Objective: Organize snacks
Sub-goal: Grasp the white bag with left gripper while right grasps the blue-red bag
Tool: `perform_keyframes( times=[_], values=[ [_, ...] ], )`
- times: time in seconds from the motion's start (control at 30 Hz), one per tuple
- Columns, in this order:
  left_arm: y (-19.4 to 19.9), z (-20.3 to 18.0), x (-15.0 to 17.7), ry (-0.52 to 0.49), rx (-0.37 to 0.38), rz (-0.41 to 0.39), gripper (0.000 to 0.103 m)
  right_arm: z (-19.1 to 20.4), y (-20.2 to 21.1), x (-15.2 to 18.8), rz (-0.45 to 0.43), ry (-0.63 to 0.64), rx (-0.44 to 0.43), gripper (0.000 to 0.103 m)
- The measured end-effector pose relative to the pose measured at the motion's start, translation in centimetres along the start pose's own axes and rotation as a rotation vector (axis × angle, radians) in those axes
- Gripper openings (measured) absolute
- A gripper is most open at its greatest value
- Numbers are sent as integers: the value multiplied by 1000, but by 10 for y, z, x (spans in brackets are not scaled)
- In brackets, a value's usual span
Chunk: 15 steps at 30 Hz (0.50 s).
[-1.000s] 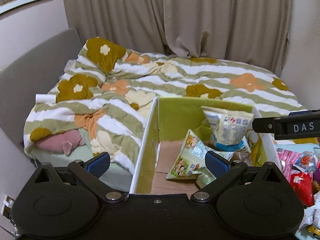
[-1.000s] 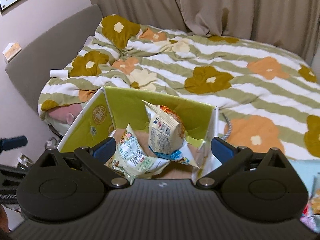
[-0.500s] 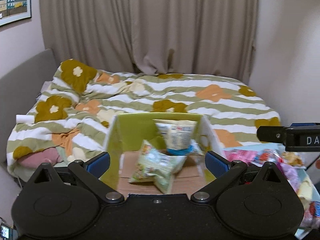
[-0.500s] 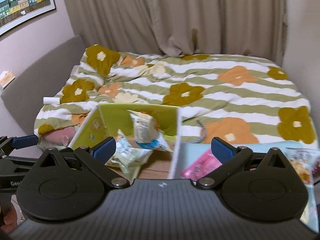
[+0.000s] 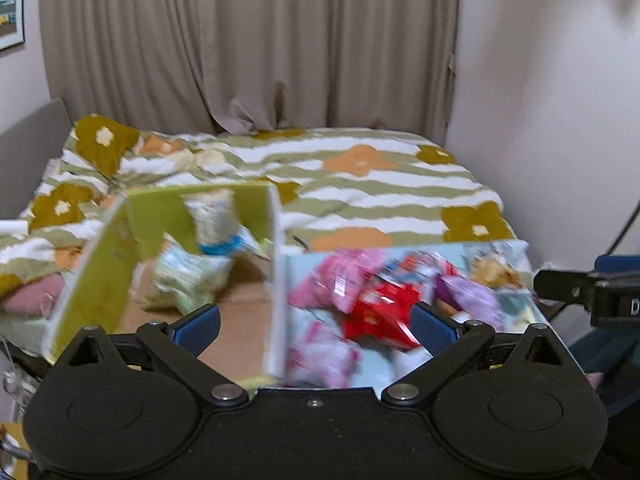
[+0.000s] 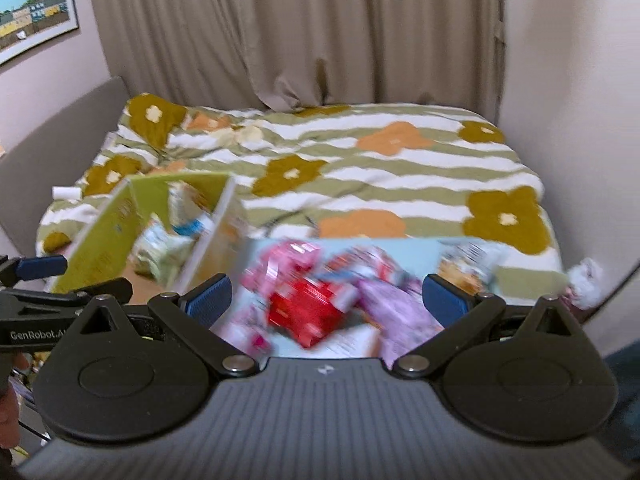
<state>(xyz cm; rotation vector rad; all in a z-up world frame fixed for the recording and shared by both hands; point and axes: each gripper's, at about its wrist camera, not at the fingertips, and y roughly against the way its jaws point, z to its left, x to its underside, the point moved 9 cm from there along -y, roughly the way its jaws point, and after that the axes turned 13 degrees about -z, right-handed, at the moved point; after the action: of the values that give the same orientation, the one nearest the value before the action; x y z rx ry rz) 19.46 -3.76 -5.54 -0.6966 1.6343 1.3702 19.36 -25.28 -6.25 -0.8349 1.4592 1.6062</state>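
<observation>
A green-walled cardboard box (image 5: 104, 276) (image 6: 108, 232) stands at the left with two pale snack bags (image 5: 188, 280) (image 6: 160, 248) inside. To its right a light blue surface (image 5: 512, 252) (image 6: 420, 248) holds a pile of several snack packs, among them a red pack (image 5: 376, 308) (image 6: 308, 308), pink packs (image 5: 328, 288) and a purple pack (image 6: 396, 304). My left gripper (image 5: 316, 324) is open and empty, above the box's right wall. My right gripper (image 6: 326, 296) is open and empty, over the red pack. Both views are motion-blurred.
Behind lies a bed with a striped flower duvet (image 5: 360, 184) (image 6: 380, 168), beige curtains (image 5: 260, 40) and a wall at the right (image 5: 560, 100). A grey headboard (image 6: 52, 128) and a framed picture (image 6: 32, 8) are at the left.
Both grippers have swung to the right, away from the box interior toward the pile of snack packs on the blue surface. Both stayed open and empty.
</observation>
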Motion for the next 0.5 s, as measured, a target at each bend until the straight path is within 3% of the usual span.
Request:
perform_keyframes(
  times=[0.23, 0.5],
  values=[
    [-15, -62, 28, -29, 56, 60, 102, -60, 20, 45, 60, -45, 54, 103],
    [-51, -97, 56, -93, 112, 134, 102, -101, 27, 94, 129, -174, 145, 103]
  ],
)
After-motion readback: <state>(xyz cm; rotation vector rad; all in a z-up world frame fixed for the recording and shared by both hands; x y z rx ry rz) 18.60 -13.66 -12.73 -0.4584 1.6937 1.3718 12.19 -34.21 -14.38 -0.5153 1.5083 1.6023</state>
